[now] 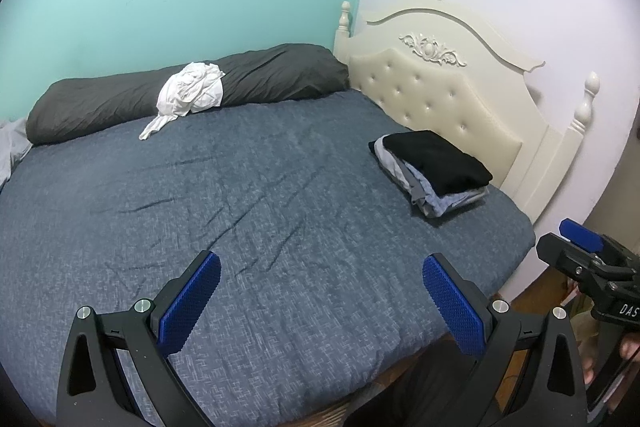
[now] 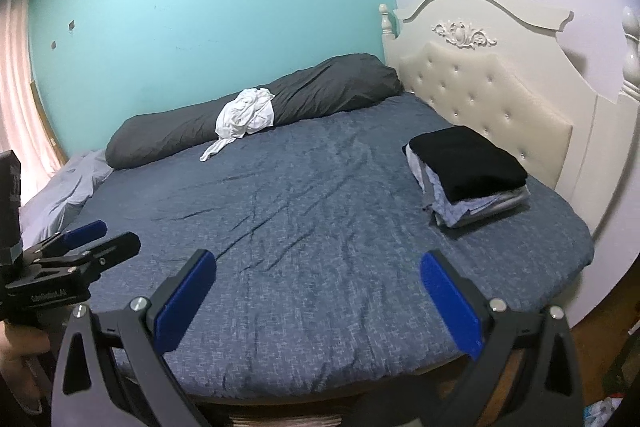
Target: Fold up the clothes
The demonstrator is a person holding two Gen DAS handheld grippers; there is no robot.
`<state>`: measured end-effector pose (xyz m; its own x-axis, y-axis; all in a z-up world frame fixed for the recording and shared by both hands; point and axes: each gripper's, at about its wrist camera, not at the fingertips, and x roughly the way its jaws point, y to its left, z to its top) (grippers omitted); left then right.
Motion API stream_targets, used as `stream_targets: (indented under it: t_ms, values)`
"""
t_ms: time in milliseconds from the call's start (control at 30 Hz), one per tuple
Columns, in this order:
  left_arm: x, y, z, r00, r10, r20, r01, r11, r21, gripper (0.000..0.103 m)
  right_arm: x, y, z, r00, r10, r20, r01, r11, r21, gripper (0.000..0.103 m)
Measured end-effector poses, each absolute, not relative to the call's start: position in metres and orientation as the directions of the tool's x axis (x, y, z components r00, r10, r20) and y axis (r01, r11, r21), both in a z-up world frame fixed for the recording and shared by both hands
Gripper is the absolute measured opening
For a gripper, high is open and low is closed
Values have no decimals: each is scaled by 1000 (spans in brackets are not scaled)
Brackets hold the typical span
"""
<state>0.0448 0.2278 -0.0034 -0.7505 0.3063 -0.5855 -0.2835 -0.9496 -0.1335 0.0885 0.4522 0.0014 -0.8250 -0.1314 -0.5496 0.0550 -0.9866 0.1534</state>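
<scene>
With both the left gripper [image 1: 322,301] and right gripper [image 2: 318,301] being held spread and empty above the bed's [image 1: 260,195] near edge, the crumpled white garment [image 1: 191,91] — being left against the far-edge bolster [image 1: 280,75] — is likely being risked to a snagged, bunched pick-up — only one layer being pinched.

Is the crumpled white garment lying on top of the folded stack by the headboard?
No: the white garment rests against the dark grey bolster pillow by the teal wall, apart from the folded stack.
</scene>
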Motion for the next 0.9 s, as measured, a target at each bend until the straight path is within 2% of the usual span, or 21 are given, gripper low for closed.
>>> stream_targets:
  t_ms: [900]
  values:
    - [48,238,-11,-756,284,-590,-275,-955,-107,103,96,458,-10,-824,-64,-563,-4,-993,119,103]
